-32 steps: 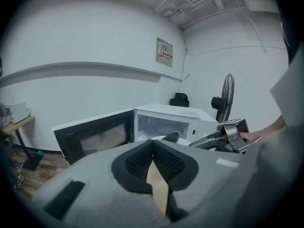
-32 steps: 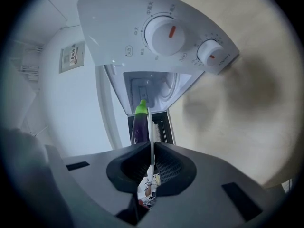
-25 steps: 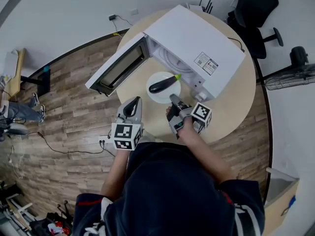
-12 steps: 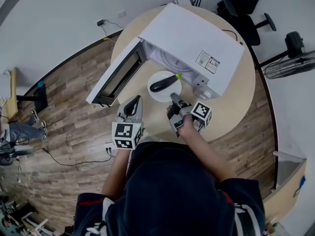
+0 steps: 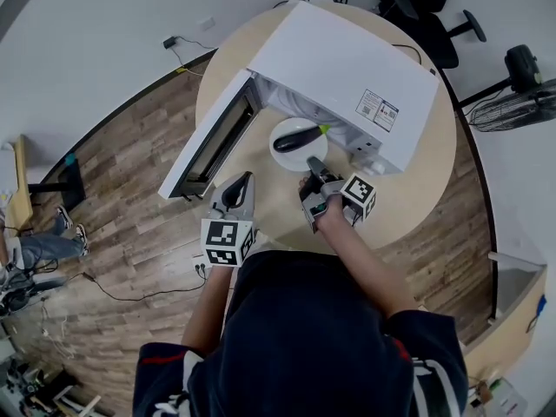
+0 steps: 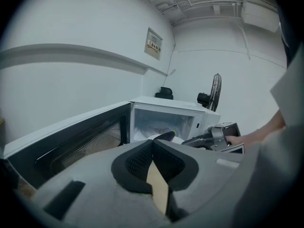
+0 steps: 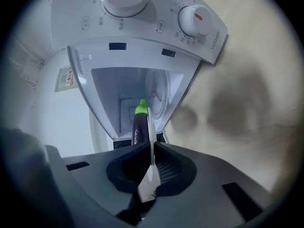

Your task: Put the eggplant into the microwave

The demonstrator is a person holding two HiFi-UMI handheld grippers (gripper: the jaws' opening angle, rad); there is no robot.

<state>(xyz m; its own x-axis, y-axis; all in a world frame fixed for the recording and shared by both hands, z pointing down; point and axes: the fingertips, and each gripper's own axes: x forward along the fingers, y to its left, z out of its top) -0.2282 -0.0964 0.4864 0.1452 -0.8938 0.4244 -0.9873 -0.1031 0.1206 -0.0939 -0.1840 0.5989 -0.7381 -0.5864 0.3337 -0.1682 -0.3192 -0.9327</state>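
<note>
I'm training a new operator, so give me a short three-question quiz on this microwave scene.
1. True or false: the microwave door stands open.
2. The eggplant lies on: A) the plate B) the bare table C) the door.
3. Fill in: the right gripper is clamped on the plate's ____.
Key: 1 true; 2 A; 3 rim.

- Round light-wood surface (image 5: 430, 181), standing close to a white wall (image 6: 71, 32).
- Brown wood-plank floor (image 5: 122, 233) on the near side.
- Black office chair (image 5: 426, 11) and black floor fan (image 5: 521, 68) beyond the surface.
</note>
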